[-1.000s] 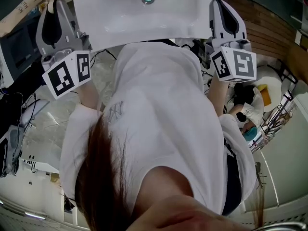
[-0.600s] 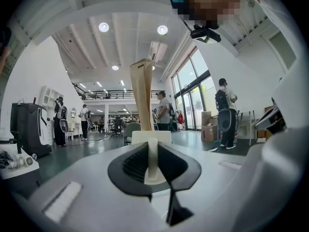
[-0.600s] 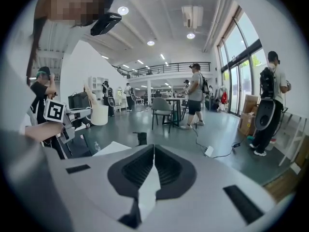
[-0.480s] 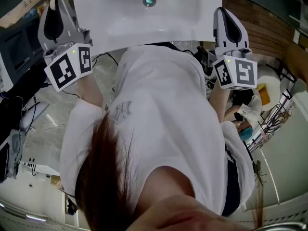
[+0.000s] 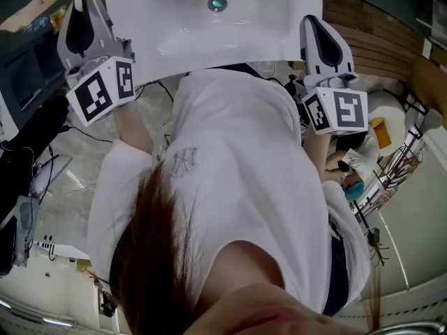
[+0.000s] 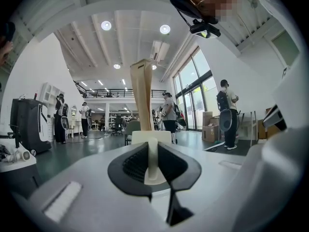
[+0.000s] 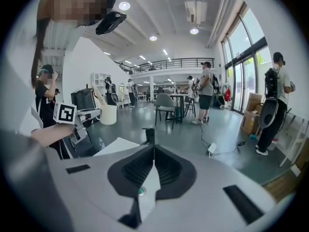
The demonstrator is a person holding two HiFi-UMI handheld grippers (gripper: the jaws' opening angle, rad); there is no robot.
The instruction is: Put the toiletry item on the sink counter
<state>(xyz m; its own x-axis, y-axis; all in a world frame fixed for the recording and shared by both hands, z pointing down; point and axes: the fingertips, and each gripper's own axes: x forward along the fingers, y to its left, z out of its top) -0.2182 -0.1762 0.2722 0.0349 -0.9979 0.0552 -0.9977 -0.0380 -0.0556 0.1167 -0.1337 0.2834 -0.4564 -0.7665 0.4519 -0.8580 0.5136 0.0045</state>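
Jaws of our left hand-held gripper pinch the near end of the tan toiletry tube, at eleven o'clock beside the white sink. Our right hand-held gripper, at one o'clock, is closed on nothing.

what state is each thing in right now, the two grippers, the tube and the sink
left gripper: shut on the tube
tube: gripped at its lower end, the rest rising above the jaws, not yet set down
right gripper: shut, nothing between its jaws
sink: no water seen running; whether the drain is plugged cannot be told
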